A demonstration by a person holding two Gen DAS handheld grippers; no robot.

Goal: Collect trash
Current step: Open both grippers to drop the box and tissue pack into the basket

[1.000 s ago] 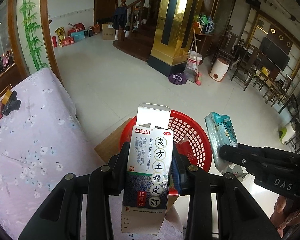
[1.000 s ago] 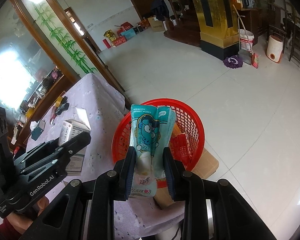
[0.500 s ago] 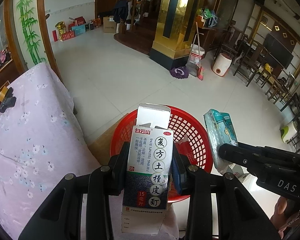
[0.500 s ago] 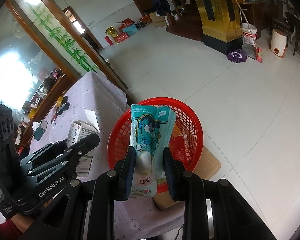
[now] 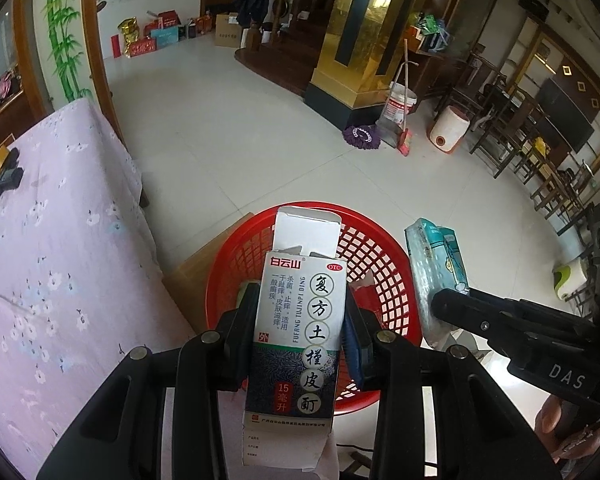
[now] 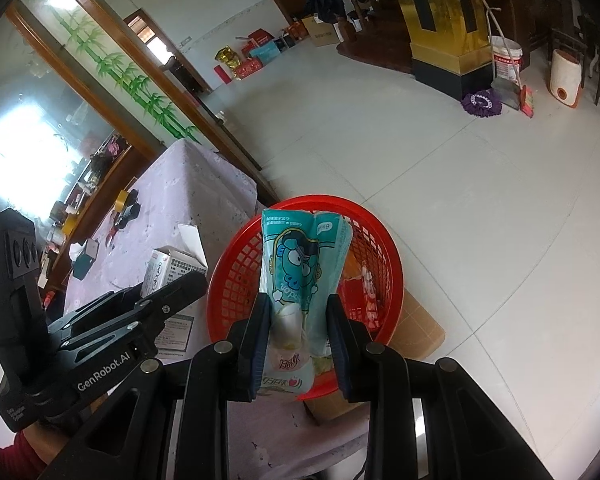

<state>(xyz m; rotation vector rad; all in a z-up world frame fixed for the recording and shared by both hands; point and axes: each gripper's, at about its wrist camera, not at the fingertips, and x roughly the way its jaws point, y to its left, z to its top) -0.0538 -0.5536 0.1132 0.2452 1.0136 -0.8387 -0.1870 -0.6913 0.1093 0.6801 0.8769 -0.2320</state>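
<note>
Above the red basket (image 5: pixel 396 280): both grippers loaded.
At left, beside the cloth-covered table (image 5: pixel 52 264), the left gripper (image 5: pixel 300 332) is clamped on an open-flapped medicine box (image 5: pixel 300 320); at right, the right gripper (image 6: pixel 296 320) squeezes a teal tissue pack (image 6: pixel 300 264) over the basket's near rim.

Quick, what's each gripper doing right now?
Left gripper: closed on the medicine box.
Right gripper: closed on the tissue pack.
</note>
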